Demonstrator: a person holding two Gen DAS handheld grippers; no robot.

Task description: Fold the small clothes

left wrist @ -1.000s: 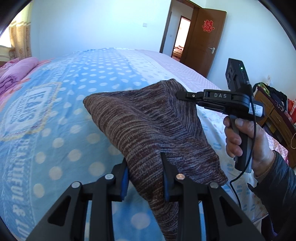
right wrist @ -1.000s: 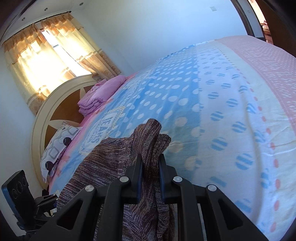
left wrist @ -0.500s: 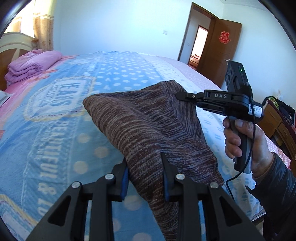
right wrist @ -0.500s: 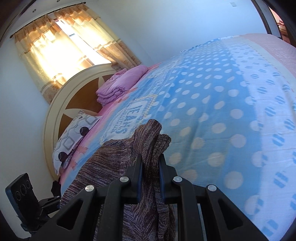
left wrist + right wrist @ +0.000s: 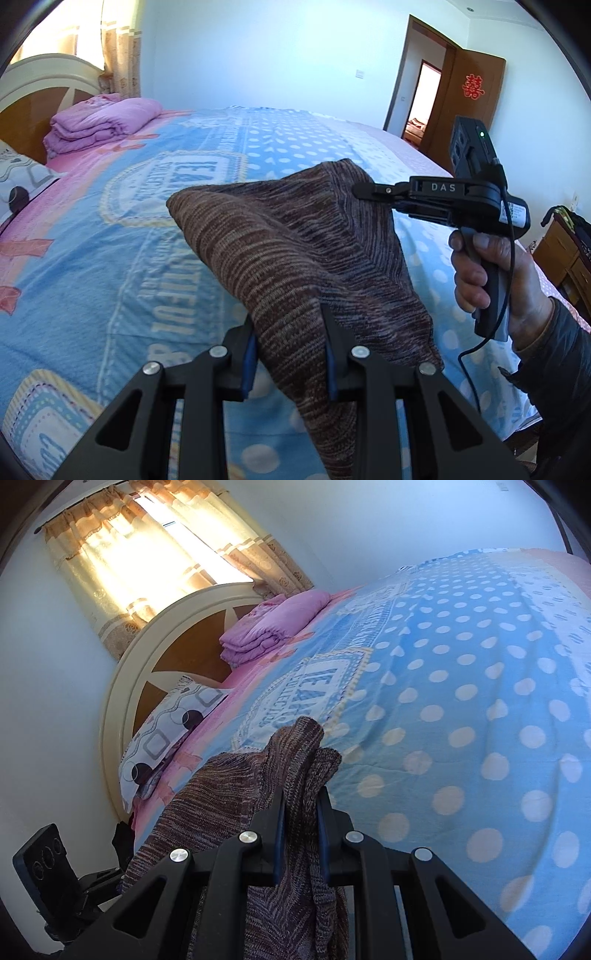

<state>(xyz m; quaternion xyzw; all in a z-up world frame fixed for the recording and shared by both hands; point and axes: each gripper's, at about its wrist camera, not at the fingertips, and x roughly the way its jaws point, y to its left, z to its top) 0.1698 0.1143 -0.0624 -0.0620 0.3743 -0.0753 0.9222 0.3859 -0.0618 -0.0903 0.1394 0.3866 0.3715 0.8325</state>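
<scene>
Left wrist view first: the left gripper (image 5: 288, 347) has its fingers (image 5: 249, 354) clamped on a thick fold of the brown knit garment (image 5: 280, 251), so it's got a proper hold on one end. The garment is lifted up off the bed (image 5: 110, 258) and stretched across to the right gripper (image 5: 364, 191), which pinches the far corner at the top of the knit. The right hand (image 5: 491, 280) wraps the handle of that gripper, with a dark sleeve (image 5: 554, 369) below it. The bedspread under all this is blue with pale dots and big lettering. A folded purple blanket (image 5: 99, 125) sits up by the headboard (image 5: 40, 96), and a brown door (image 5: 469, 107) stands open in the back right.

Right wrist view: the right gripper (image 5: 301, 834) has its fingers (image 5: 279, 834) narrow and squeezed on a bunched-up bit of the same garment (image 5: 229, 805), with a little tuft poking out past the tips. The rest of the knit hangs down to the left toward the left gripper (image 5: 51, 882), which is mostly cut off at the edge, so can't really read its fingers from here. A patterned pillow (image 5: 166, 734) leans near the headboard (image 5: 122, 701), purple blanket (image 5: 273, 627) beside it, and bright curtains (image 5: 147, 554) behind.
</scene>
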